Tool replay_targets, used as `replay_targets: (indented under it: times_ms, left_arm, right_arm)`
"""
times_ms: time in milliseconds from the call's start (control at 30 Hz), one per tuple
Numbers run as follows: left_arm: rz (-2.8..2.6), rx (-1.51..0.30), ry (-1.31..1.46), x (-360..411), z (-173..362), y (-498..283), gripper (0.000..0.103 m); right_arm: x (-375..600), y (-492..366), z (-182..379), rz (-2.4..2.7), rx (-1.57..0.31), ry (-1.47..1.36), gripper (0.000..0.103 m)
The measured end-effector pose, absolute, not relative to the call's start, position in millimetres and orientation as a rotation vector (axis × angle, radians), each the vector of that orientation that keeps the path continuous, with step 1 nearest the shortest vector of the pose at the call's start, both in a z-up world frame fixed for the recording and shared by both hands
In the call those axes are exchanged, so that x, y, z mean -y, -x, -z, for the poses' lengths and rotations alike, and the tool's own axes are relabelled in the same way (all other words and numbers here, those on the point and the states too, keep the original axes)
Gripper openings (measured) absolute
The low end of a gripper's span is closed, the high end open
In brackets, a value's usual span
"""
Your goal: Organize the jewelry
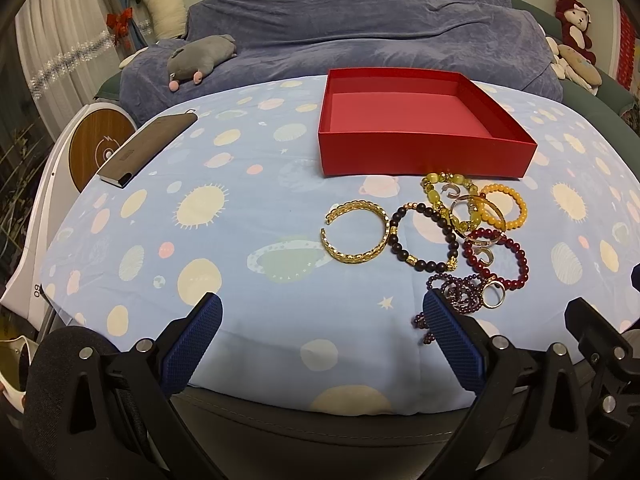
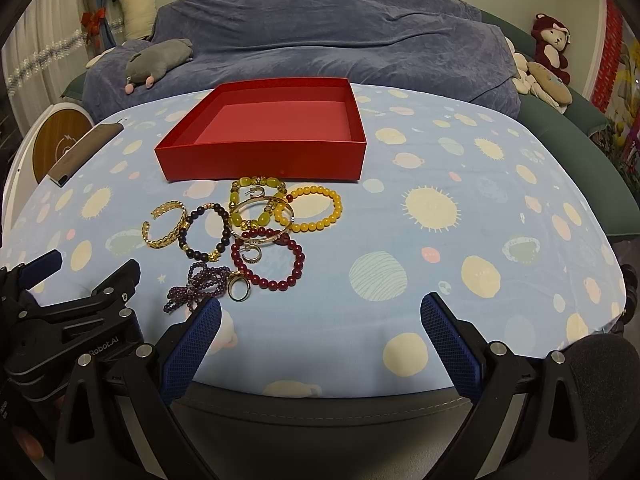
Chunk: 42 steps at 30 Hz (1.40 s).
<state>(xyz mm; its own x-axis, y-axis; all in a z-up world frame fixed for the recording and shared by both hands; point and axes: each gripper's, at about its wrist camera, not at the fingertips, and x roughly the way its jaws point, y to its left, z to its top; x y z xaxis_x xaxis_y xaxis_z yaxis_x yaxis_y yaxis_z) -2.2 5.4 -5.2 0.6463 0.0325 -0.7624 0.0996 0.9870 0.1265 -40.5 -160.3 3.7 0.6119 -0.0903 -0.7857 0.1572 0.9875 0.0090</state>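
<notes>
Start of sort: my left gripper (image 1: 322, 322) and right gripper (image 2: 320, 322) both wide open, empty. Jewelry pile (image 2: 244, 236) just before empty red box (image 2: 264, 162). Next: grasp one bracelet.

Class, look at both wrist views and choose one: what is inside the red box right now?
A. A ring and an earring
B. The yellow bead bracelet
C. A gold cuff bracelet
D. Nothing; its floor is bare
D. The red box shows only its bare pink floor, while the gold cuff, yellow bead bracelet and the other jewelry lie on the cloth in front of it.
</notes>
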Motion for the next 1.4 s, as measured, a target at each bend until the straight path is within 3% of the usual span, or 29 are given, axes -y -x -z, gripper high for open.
replay_targets:
  times_ms: [1400]
  left_arm:
    - [0.037,-0.868,-0.16,-6.5,4.6,3.5,0.096]
  right_arm:
    - [156.8,40.8,-5.2,0.142,-0.902,-0.076,0.096]
